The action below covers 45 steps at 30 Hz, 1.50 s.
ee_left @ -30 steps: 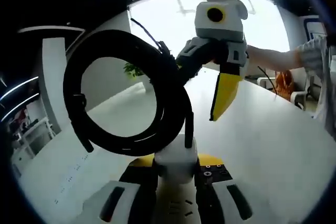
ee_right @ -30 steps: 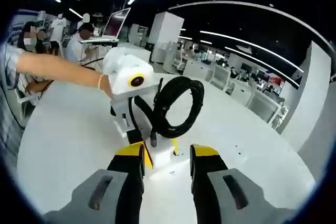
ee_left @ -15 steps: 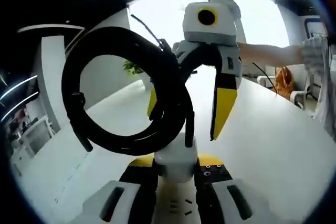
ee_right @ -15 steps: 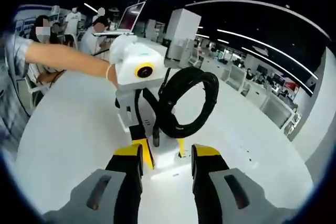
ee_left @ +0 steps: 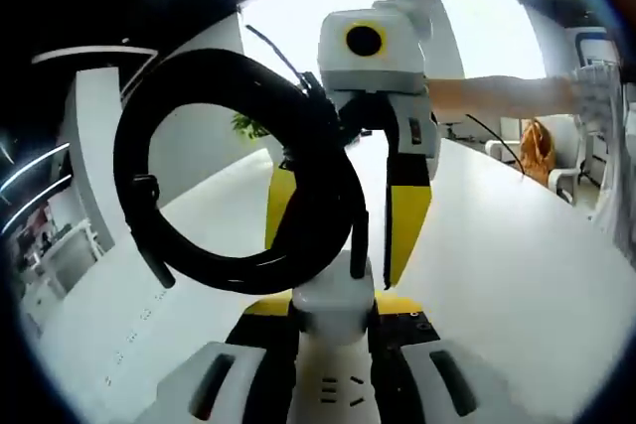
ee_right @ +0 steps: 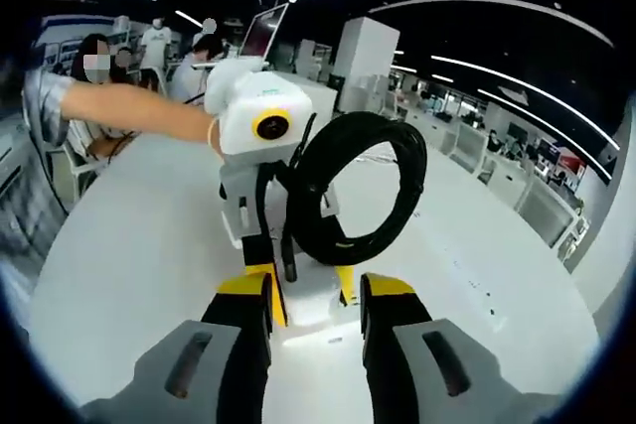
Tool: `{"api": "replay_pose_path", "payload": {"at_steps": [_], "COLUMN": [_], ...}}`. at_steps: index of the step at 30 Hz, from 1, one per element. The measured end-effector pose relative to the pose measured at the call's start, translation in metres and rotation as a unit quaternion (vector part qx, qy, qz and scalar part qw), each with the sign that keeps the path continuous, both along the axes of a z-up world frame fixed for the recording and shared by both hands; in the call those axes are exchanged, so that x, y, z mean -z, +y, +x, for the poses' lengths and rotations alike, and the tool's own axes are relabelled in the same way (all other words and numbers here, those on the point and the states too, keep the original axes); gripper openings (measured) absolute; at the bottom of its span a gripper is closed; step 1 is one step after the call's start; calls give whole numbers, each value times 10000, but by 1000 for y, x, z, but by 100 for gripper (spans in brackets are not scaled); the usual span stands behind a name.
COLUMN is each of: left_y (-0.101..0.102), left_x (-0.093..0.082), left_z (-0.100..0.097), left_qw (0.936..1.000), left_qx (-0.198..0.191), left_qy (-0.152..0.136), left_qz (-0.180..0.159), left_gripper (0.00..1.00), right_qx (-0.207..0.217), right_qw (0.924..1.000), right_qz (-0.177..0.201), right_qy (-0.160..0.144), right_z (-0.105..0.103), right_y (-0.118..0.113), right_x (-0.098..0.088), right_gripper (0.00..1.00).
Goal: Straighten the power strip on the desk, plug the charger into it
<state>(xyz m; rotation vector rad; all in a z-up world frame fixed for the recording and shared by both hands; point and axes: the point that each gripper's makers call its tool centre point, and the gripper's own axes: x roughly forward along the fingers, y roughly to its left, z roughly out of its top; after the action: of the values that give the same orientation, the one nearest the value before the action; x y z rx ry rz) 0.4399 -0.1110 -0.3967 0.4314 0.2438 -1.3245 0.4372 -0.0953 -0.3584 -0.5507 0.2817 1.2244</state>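
Left gripper [ee_left: 333, 330]: you are pinching the white charger [ee_left: 332, 307] between its jaws, just above the desk [ee_left: 497, 265].
Right gripper [ee_right: 314, 300]: you are holding its jaws spread, the yellow tips flanking the charger [ee_right: 308, 297] without visibly pressing it.
Cable coil [ee_left: 238, 171]: it is standing upright from the charger, looped and black.
Power strip: I cannot tell where it is lying.

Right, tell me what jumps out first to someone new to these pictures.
The big black coiled cable stands out, rising from the white charger clamped between the left gripper's jaws. Just beyond the coil, the right gripper faces it with yellow-tipped jaws apart. In the right gripper view, the white desk spreads beneath both.
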Motion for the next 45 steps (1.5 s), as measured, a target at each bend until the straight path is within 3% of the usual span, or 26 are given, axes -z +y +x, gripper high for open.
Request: {"api": "replay_pose_path", "payload": {"at_steps": [6, 20, 28, 31, 37, 45], "left_y": [0, 1, 2, 7, 14, 23], "left_x": [0, -1, 0, -3, -11, -15], "left_z": [1, 2, 1, 2, 2, -2], "left_qw": [10000, 10000, 9995, 9990, 9993, 9993], "left_qx": [10, -40, -210, -294, -294, -250], "left_qy": [-26, 6, 218, 330, 219, 237], "left_qz": [51, 81, 77, 21, -64, -114], "left_gripper": [26, 26, 27, 32, 55, 67], "right_qx": [-127, -515, -509, -499, -475, -450], "right_qw": [9997, 9972, 9959, 9958, 9959, 9966], "right_qz": [-215, -540, -748, -757, -761, -691], "right_qy": [-44, -96, -82, -81, -102, -63], "right_z": [-3, -3, -2, -2, -4, -4], "right_y": [5, 6, 5, 5, 5, 4], "right_x": [5, 5, 6, 6, 6, 6], "right_gripper": [25, 22, 22, 22, 22, 22]}}
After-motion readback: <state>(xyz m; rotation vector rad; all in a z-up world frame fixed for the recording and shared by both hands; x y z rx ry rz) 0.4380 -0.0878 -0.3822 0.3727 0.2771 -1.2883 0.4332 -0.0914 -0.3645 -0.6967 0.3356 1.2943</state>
